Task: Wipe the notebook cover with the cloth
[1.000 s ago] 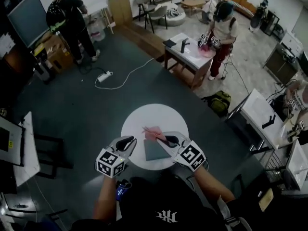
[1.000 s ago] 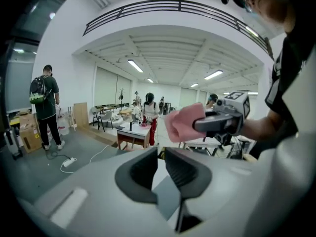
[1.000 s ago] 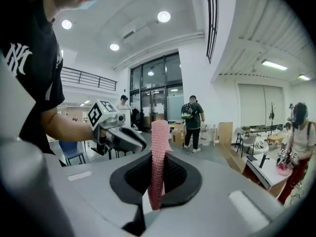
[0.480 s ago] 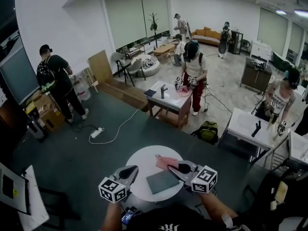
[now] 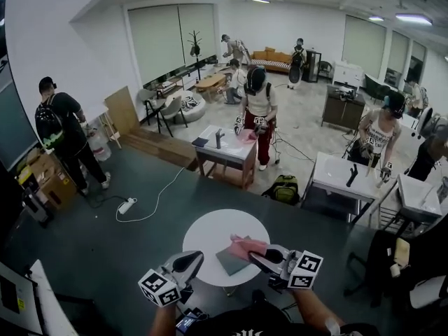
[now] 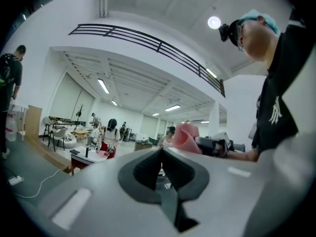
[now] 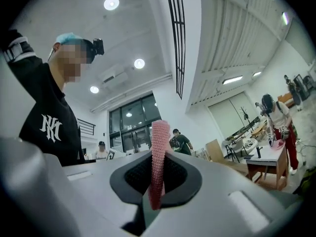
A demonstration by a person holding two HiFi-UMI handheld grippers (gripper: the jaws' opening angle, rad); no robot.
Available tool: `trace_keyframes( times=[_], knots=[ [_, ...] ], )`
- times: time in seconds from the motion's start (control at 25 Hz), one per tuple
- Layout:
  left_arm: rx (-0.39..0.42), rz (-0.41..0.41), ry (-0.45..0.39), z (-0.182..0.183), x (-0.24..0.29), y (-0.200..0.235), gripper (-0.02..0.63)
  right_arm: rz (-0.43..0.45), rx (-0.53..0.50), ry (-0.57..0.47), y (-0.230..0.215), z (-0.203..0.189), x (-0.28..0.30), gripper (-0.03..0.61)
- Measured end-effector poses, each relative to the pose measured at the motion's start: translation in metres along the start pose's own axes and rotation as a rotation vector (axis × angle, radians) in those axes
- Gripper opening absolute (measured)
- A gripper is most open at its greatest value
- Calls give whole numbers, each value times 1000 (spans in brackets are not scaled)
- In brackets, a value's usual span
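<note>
The dark grey notebook (image 5: 229,262) lies on the small round white table (image 5: 204,235), near its front edge. My right gripper (image 5: 255,257) is shut on the pink cloth (image 5: 246,246), which hangs bunched just above the notebook's right part. In the right gripper view the cloth (image 7: 159,147) stands as a narrow strip pinched between the jaws of that gripper (image 7: 156,184), which points upward. My left gripper (image 5: 197,257) hovers at the table's front left, shut, with nothing in it. The left gripper (image 6: 162,174) also tilts upward; its view shows the cloth (image 6: 186,138) to the right.
Several people work around the room. A wooden-legged table (image 5: 225,145) stands beyond mine, a white table (image 5: 343,176) to the right. A green backpack (image 5: 283,188) and a power strip (image 5: 127,206) with its cable lie on the dark floor.
The head camera has tilted up, so table and grippers now sit low in view. The right gripper has lifted the pink cloth off the tabletop. Both grippers now point upward.
</note>
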State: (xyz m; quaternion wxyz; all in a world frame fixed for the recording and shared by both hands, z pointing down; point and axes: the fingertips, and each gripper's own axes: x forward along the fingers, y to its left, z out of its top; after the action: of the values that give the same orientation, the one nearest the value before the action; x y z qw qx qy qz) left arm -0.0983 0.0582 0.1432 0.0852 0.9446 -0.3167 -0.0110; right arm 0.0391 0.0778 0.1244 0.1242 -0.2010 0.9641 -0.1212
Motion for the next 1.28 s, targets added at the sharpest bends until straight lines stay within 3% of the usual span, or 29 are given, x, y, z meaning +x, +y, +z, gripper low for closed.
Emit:
trace_keyframes(
  times=[0.12, 0.48, 0.6, 0.84, 1.0, 1.12, 1.28],
  knots=[
    [-32, -43, 1, -11, -18, -12, 2, -6, 9, -43, 34, -9, -8, 9],
    [-27, -156, -10, -32, -33, -59, 3, -59, -9, 54, 92, -51, -28, 8],
    [-14, -191, -4, -32, -54, -85, 3, -20, -28, 46, 116, -49, -30, 8],
    [-11, -252, 61, -47, -81, -172, 3, 25, -30, 57, 185, -60, -69, 8],
    [-38, -308, 145, -94, -95, -240, 3, -32, -15, 86, 233, -103, -124, 9],
    [-46, -353, 168, -109, -112, -297, 3, -68, 27, 71, 272, -125, -162, 9],
    [-29, -337, 214, -125, -141, -333, 3, -74, 51, 38, 310, -135, -183, 9]
  ],
)
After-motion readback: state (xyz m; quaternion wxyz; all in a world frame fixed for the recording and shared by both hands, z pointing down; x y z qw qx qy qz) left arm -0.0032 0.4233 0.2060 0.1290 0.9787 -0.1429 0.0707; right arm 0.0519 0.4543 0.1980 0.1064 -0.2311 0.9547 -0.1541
